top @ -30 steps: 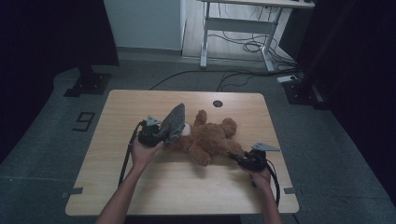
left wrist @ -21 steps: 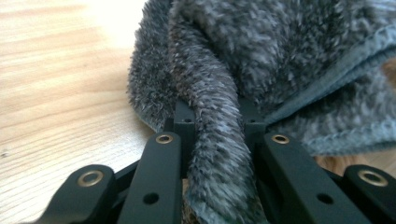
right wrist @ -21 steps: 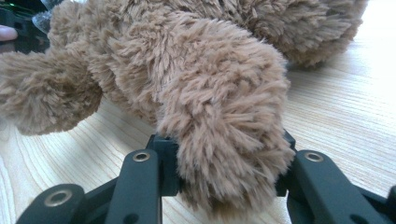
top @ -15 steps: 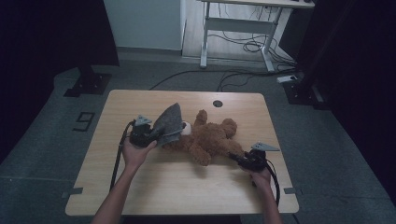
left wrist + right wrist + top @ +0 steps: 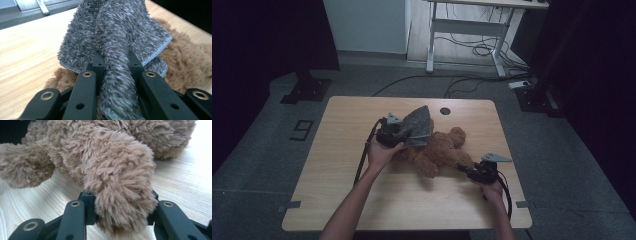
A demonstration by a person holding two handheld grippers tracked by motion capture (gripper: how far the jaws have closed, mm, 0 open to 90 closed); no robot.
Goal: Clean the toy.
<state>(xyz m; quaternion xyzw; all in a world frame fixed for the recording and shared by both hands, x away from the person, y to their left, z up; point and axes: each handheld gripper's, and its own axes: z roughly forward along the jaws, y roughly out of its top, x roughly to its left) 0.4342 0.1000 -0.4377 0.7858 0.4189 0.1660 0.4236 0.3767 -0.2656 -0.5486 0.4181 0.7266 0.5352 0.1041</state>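
The left gripper (image 5: 404, 132) was clamped on the grey cloth (image 5: 418, 125) at frame centre, the right gripper (image 5: 469, 170) on the teddy bear's (image 5: 439, 150) leg; the table (image 5: 337, 165) lay bare at lower left.

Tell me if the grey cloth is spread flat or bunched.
Bunched: the cloth hangs in folds, pinched between the left gripper fingers above the teddy bear.

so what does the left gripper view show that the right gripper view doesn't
Left gripper view: the shaggy grey cloth pinched between the left tool jaws, draped over brown fur. Right gripper view: a fluffy limb of the brown plush teddy bear clamped in the right tool. Both: the bear's fur and the light wooden table.
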